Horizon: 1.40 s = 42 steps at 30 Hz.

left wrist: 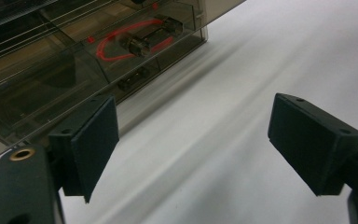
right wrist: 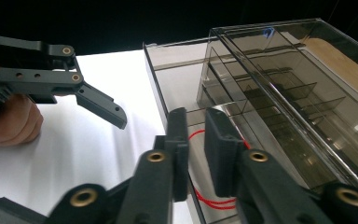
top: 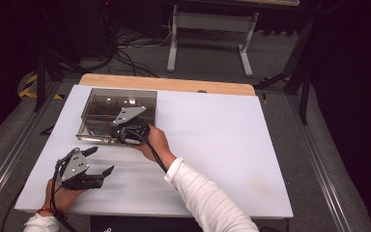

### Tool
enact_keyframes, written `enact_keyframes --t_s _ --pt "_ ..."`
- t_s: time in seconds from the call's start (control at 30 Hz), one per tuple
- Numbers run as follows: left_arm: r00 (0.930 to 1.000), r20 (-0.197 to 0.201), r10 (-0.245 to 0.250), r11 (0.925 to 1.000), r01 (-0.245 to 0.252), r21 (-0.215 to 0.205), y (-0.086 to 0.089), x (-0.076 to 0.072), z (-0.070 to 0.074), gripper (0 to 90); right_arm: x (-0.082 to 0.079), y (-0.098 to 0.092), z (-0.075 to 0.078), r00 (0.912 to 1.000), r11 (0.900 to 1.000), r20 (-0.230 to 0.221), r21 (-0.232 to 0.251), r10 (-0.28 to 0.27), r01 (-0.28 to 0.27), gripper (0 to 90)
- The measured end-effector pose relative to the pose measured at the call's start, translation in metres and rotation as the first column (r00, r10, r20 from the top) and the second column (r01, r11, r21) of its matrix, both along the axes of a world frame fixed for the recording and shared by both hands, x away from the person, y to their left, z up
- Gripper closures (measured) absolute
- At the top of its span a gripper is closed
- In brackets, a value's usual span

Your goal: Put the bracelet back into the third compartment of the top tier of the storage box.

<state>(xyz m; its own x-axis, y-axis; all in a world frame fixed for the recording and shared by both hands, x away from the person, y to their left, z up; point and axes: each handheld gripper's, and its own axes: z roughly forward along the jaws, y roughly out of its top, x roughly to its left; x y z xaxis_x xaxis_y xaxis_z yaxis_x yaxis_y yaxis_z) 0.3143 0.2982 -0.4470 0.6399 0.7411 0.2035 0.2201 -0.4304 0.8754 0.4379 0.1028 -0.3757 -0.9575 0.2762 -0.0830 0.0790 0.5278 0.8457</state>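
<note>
While the left tongs hang wide open over the white surface, the right tongs sit slightly parted at the smoky organizer box, red cord below, nothing gripped.

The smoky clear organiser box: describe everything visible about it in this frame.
The organiser box is a shallow, rectangular case of smoke-tinted clear plastic, split by thin dividers into compartments. It lies flat on the white table, toward the far left. A compartment at its near edge holds a small dark part with a looped red wire. The right gripper stands over that near edge, jaws slightly apart around the wall; contact is unclear. The left gripper hangs open beside it.
</note>
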Motion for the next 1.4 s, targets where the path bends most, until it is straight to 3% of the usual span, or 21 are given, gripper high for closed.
enact_keyframes --t_s 0.1,0.3,0.5,0.57,0.7,0.8,0.93,1.2,1.4 --pt "0.9999 -0.007 -0.011 0.9999 0.011 -0.002 0.001 0.000 0.000 27.1 -0.001 -0.004 0.002 1.0000 1.000 0.002 0.019 -0.003 0.003 77.5" --pt "0.9970 -0.028 -0.072 0.9974 0.071 -0.011 0.001 0.000 0.001 59.4 -0.008 -0.019 0.010 0.9994 0.997 0.033 0.074 -0.009 0.006 73.7" --pt "0.9990 -0.037 -0.024 0.9994 0.023 -0.027 0.001 0.001 0.003 83.8 -0.018 -0.036 0.014 0.9976 0.993 0.068 0.114 -0.009 0.001 69.5" --pt "0.9993 -0.037 -0.004 0.9995 0.002 -0.032 0.002 0.001 0.003 88.0 -0.021 -0.042 0.015 0.9962 0.992 0.085 0.123 -0.019 0.008 68.2" --pt "0.9989 -0.040 0.024 0.9993 -0.025 -0.029 0.004 0.002 0.003 89.7 -0.026 -0.055 0.015 0.9934 0.987 0.105 0.156 -0.046 0.029 59.4" --pt "0.9989 -0.028 0.037 0.9991 -0.038 -0.022 0.004 0.002 0.004 89.7 -0.032 -0.065 0.016 0.9928 0.979 0.110 0.203 -0.047 0.023 46.1" --pt "0.9986 -0.016 0.051 0.9985 -0.051 -0.020 0.004 0.000 0.004 89.7 -0.041 -0.078 0.016 0.9857 0.974 0.153 0.225 -0.070 0.034 36.0" --pt "0.9972 0.001 0.075 0.9971 -0.075 -0.012 0.007 -0.002 0.004 89.7 -0.054 -0.094 0.014 0.9735 0.970 0.204 0.238 -0.104 0.054 25.4" --pt "0.9962 0.002 0.087 0.9960 -0.087 -0.020 0.008 -0.003 0.004 89.7 -0.055 -0.105 0.010 0.9681 0.961 0.202 0.258 -0.149 0.094 20.1"
